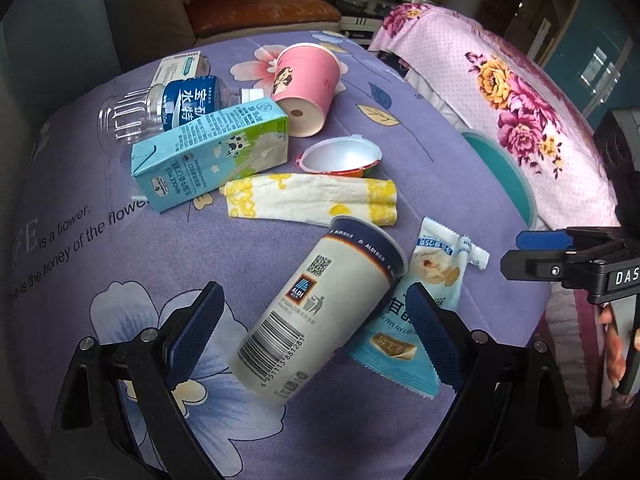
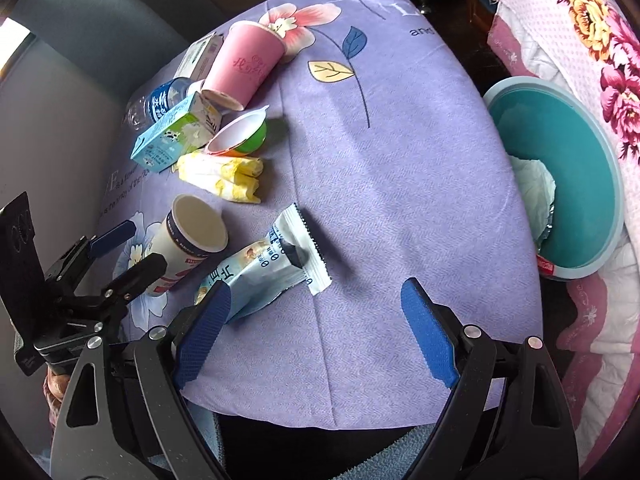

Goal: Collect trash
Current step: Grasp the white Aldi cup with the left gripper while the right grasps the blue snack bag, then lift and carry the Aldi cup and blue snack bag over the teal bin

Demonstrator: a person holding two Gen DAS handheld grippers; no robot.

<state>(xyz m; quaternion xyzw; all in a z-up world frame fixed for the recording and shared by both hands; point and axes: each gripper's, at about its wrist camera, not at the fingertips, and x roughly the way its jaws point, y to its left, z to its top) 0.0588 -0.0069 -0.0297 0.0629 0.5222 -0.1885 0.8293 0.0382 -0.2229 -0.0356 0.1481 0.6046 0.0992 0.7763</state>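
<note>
The left gripper [image 1: 316,336], jaws wide apart, straddles the toppled white-and-navy paper cup [image 1: 320,312], likely lining up a grasp. The right gripper [image 2: 316,332], also agape and empty, hovers beside the pale-blue snack wrapper [image 2: 260,268]. Farther off waits the teal round bin [image 2: 580,176], already holding crumpled paper.

A purple flowered cloth [image 1: 400,128] covers the table. On it lie a bottle [image 1: 160,106], milk carton [image 1: 208,156], pink cup [image 1: 306,92], small box [image 1: 180,67], pudding cup [image 1: 340,158], tissue pack [image 1: 312,198], ALDI cup [image 1: 320,308] and snack wrapper [image 1: 432,276].
</note>
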